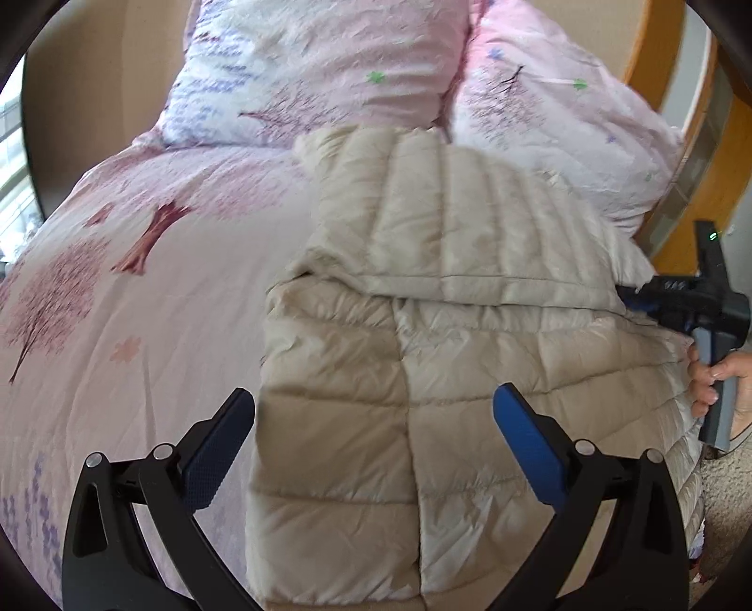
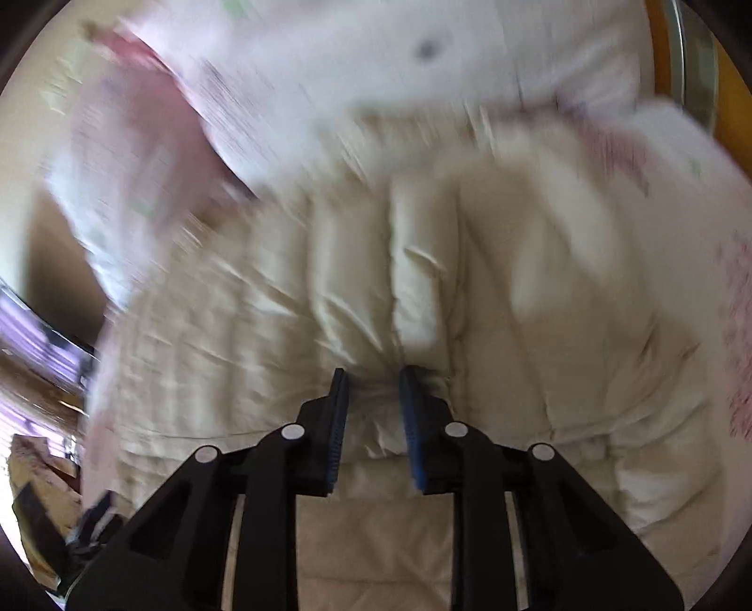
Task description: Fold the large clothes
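Tongs of left gripper (image 1: 373, 439) are held spread wide, w/ nothing pinched; beige quilted jacket (image 1: 423, 329) is seen between and below the pads, not touched as far as can be told. Right gripper (image 2: 373, 376) is seen w/ pads a narrow gap apart, a bunched fold of jacket (image 2: 423, 263) fabric between them; firm pinch cannot be told, view blurred. In left view right gripper (image 1: 658, 293) sits at jacket's rt edge, handle gripped by a hand (image 1: 719, 385).

Edges/room: open pink floral bedcover (image 1: 141, 282) lies left of jacket, unobstructed. Two pillows (image 1: 329, 70) are stacked at far end, touching jacket's top edge. Wooden bed frame (image 1: 658, 42) bounds the far rt side.

Jacket: lies on bed, partly folded; upper part is laid over lower w/ a horizontal fold line across the middle; puffy channels, centre seam visible.
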`<state>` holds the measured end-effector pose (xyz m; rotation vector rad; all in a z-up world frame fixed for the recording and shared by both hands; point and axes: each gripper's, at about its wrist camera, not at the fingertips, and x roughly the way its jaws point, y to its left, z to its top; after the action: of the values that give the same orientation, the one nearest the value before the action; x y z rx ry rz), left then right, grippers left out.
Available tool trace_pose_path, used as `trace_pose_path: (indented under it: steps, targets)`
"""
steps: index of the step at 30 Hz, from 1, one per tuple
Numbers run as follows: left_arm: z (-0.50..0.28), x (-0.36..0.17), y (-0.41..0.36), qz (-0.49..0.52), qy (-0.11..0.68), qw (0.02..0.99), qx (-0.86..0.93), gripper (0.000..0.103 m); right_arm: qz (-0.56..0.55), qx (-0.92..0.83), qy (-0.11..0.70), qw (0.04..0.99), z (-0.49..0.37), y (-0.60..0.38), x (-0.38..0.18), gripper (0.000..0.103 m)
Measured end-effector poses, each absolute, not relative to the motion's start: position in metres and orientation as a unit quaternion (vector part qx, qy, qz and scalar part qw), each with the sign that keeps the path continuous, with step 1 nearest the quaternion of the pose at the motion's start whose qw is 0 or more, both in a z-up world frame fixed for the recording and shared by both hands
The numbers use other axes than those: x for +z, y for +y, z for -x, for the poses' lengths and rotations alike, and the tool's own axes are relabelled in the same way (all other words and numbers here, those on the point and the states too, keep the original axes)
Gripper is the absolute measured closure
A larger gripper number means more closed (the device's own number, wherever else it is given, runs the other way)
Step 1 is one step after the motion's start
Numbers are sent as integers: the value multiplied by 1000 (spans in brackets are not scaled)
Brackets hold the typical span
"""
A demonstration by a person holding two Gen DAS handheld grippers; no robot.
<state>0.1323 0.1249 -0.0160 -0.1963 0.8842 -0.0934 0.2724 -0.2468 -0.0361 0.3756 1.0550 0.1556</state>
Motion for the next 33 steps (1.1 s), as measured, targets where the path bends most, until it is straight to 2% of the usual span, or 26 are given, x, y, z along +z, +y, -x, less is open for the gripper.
trace_pose_path:
  steps: [3, 4, 5, 6, 7, 8, 10, 15, 20, 24, 28, 30, 33]
  targets:
    - [-130, -18, 128, 103, 466, 878, -24, 1, -191, 79, 506, 837, -276, -251, -35, 80]
    - [-127, -18, 130, 111, 470, 875, -32, 1, -192, 85, 508, 835, -275, -253, -33, 74]
    - [-122, -16, 134, 124, 465, 876, -44, 1, -192, 91, 508, 835, -274, -253, -29, 59]
    - [-116, -13, 138, 134, 451, 881, -49, 1, -194, 97, 505, 836, -270, -254, -22, 50]
    - [-111, -11, 142, 140, 439, 886, -54, 1, -190, 101, 493, 843, -260, -255, -11, 29]
    - [-103, -7, 148, 147, 422, 892, -63, 1, -183, 99, 481, 852, -251, -255, -2, 15]
    - [-95, -4, 157, 150, 414, 896, -62, 1, -156, 96, 445, 877, -229, -261, 21, 6]
    - [-77, -9, 184, 165, 436, 883, -59, 1, -167, 108, 418, 887, -185, -301, 46, 2]
    - [-45, -10, 199, 182, 397, 894, -98, 1, -183, 82, 417, 886, -137, -356, 44, 2]
    - [-33, -15, 201, 187, 424, 878, -120, 1, -187, 81, 424, 882, -103, -390, 30, 2]
    - [-22, -22, 201, 206, 443, 860, -147, 1, -248, 116, 460, 844, -78, -417, 6, 2]
    - [-15, -24, 199, 213, 448, 853, -165, 2, -266, 126, 464, 835, -65, -423, -1, 4]
    - [-8, -29, 194, 225, 457, 840, -188, 15, -270, 129, 474, 828, -53, -428, -13, 16]
